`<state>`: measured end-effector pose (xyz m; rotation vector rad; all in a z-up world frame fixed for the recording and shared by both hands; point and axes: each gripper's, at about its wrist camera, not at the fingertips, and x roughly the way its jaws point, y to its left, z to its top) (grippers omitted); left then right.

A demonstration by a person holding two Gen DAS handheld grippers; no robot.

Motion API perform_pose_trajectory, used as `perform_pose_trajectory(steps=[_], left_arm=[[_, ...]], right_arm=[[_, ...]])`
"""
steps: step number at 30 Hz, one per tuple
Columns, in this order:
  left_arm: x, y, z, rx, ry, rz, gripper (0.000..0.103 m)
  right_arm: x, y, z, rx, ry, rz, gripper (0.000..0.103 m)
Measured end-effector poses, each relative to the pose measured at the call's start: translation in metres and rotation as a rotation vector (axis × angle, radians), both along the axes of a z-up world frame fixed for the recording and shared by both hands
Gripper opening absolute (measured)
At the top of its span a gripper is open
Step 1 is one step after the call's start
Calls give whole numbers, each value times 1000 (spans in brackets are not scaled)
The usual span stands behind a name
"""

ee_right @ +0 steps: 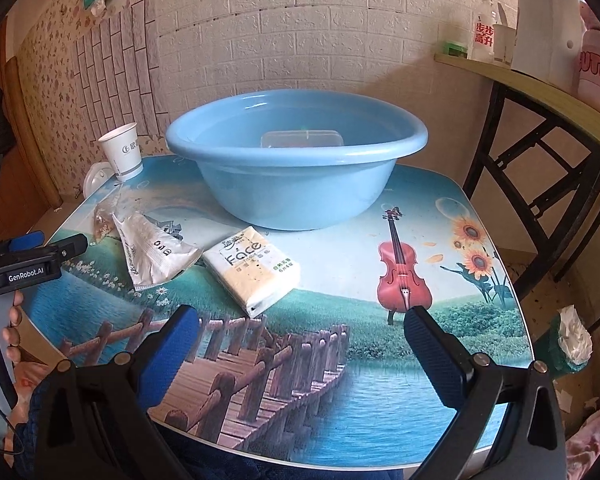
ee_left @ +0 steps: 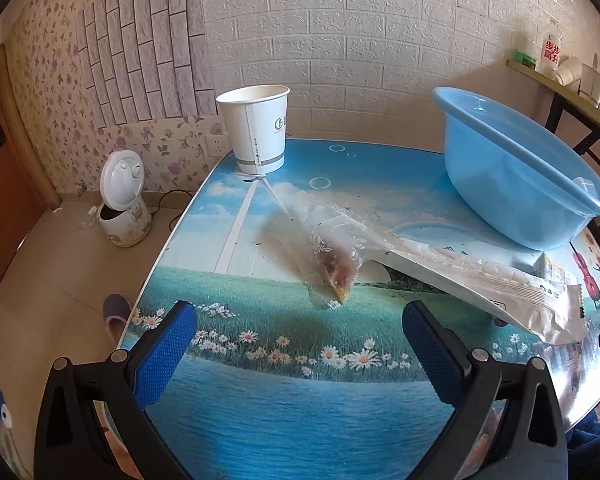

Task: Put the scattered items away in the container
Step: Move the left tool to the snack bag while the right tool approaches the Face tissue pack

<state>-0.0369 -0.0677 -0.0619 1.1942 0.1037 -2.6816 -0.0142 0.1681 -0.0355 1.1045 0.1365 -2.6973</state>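
A light blue basin [ee_right: 296, 184] stands at the table's far side, with a clear lid-like piece [ee_right: 302, 138] lying inside; the basin [ee_left: 512, 184] shows at the right in the left wrist view. A clear bag with reddish crumbs [ee_left: 332, 256] lies just beyond my open left gripper [ee_left: 300, 344]. A silver foil packet [ee_left: 492, 284] lies to its right. The bag [ee_right: 102, 220], foil packet [ee_right: 152, 252] and a tissue pack [ee_right: 252, 266] lie left of centre in the right wrist view. A white paper cup [ee_left: 256, 128] stands at the far left corner. My right gripper [ee_right: 300, 344] hangs open over the near table, empty.
The table [ee_right: 380, 400] has a printed landscape top. A white rice cooker [ee_left: 124, 204] and a slipper [ee_left: 116, 314] sit on the floor at left. A black-framed shelf table [ee_right: 540, 120] with bottles stands at right. A hand [ee_right: 14, 320] holds the left gripper's body [ee_right: 24, 264].
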Motion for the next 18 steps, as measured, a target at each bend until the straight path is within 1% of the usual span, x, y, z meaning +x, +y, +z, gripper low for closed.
perform_pose_trajectory(steps=[11,15,18], left_arm=[[-31,-7,-11,-36,-30,-29,103],[-41,-7,-12,-7,-56,-65,103],[-46,-7,-13,-28,-55,-74,103]], right_arm=[[-25,-13,-13,46,-29,36,102],[-31,-18,-15,55,-31,51,102],[-34,-22,-17,61,-36,66,102]])
